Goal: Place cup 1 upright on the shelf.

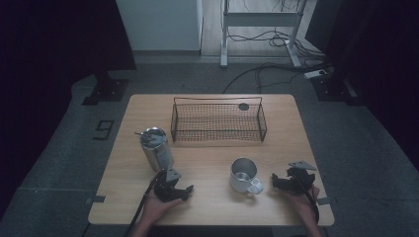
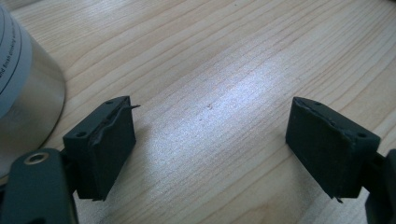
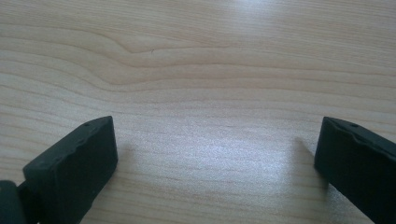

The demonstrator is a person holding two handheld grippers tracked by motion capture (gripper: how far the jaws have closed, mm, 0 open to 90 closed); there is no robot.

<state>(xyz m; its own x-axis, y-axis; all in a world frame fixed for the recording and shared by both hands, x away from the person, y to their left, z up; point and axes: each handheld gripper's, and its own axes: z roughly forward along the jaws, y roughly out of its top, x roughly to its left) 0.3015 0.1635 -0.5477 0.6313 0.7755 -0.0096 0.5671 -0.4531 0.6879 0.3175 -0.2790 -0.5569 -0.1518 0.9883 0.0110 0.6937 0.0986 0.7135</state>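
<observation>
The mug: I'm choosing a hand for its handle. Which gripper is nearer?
Right. The right gripper sits just right of the mug, by its handle; the left gripper is farther off, to its left.

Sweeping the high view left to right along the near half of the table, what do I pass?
Steel can → left gripper → metal mug → right gripper.

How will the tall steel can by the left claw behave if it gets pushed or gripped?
The steel can stands tall on a narrow base, so a high push would probably tip it and, once down, it could roll. Its shiny round wall looks slippery for flat pads. The left claw is open beside it.
</observation>
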